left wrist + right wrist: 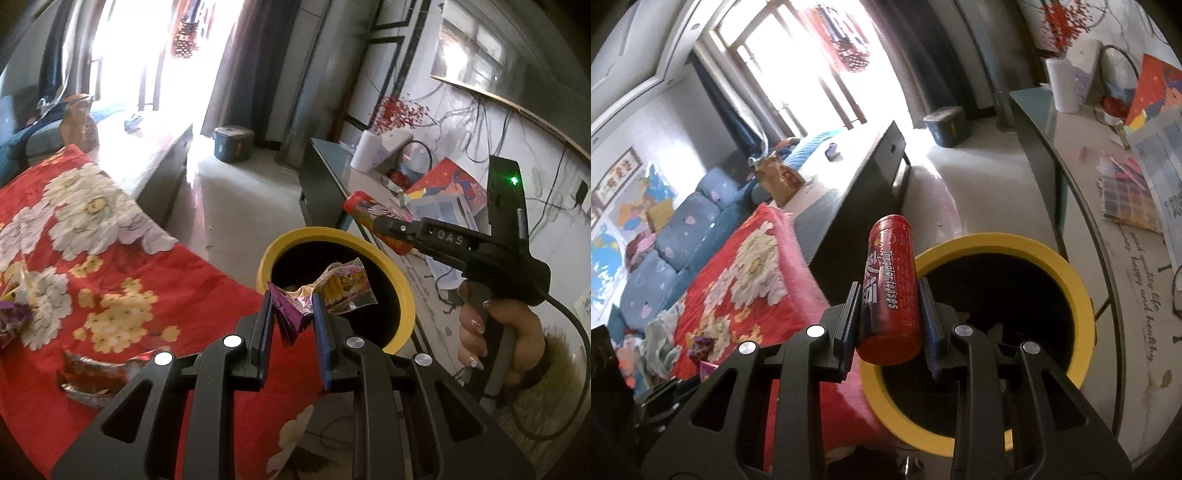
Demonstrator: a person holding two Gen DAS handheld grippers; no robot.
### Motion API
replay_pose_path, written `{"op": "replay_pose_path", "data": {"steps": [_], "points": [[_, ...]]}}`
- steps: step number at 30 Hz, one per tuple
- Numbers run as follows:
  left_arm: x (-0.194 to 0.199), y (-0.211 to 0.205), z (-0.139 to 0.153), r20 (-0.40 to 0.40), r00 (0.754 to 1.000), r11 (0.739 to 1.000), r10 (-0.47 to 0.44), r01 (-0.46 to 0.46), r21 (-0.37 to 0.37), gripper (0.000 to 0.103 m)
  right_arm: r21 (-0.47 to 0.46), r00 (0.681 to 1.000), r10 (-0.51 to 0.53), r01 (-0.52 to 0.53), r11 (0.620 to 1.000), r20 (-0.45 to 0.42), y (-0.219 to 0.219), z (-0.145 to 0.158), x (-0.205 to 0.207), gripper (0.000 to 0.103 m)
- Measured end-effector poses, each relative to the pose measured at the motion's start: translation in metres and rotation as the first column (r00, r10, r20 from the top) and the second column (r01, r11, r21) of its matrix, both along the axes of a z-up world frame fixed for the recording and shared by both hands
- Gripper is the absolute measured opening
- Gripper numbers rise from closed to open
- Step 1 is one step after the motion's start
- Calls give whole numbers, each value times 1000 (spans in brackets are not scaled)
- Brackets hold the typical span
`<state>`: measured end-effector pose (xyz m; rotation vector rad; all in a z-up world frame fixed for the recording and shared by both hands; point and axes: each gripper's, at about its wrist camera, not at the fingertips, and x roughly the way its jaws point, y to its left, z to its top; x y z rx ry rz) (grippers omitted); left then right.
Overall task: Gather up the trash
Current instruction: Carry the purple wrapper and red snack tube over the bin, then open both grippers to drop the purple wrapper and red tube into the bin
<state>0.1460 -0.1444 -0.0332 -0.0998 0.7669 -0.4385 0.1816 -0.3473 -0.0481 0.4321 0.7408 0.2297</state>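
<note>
Left gripper (pixel 293 314) fills the lower part of the left wrist view: fingers (pixel 264 325) pinching a crumpled purple-and-foil snack wrapper (pixel 325 291), fingers narrowly apart with the wrapper between them. Wrapper's loose end sticks forward over the mouth of the yellow-rimmed bin (pixel 399 280); bin interior dark, some scraps visible inside.

Right gripper (pixel 890 314): fingers (pixel 851 314) clamped on both sides of a red cylindrical candy tube (pixel 892 291), white lettering along its length. Tube tilted, cap end pointing away from the camera, lower end hanging over the near-left rim of the bin (pixel 1078 295). Seen from the left wrist view, this gripper (pixel 373 223) reaches in from the right, held roughly level just above and beyond the bin's far rim, tube (pixel 364 210) projecting left past the fingertips. Right hand (pixel 506 332) wrapped around the pistol-style handle, nails painted, fuzzy sleeve at the wrist; green light lit on the gripper body.

Bin stands just beside the edge of a bed covered by a red floral blanket (pixel 129 258). On the blanket: an opened foil packet (pixel 99 373) near the edge closest to the camera, and a purple wrapper (pixel 11 317) at the far left edge. A glass-topped table (pixel 1108 229) with papers and a paper roll runs along the wall on the bin's other side.
</note>
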Motion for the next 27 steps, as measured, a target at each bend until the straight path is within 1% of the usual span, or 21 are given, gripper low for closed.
{"op": "replay_pose_path", "data": {"steps": [8,16,27], "points": [[11,-31,-13,-12,999,998,-51,51,41,20,2,997,-60,60,998,-40,-22,-15,5,24],[25,-57,-28,-30,995,992,-90,93,82,20,12,993,-95,97,995,-73,-39,-26,9,24],[45,-79,-54,-79,990,986,-120,128,109,20,20,985,-123,126,992,-120,-53,-42,15,24]]}}
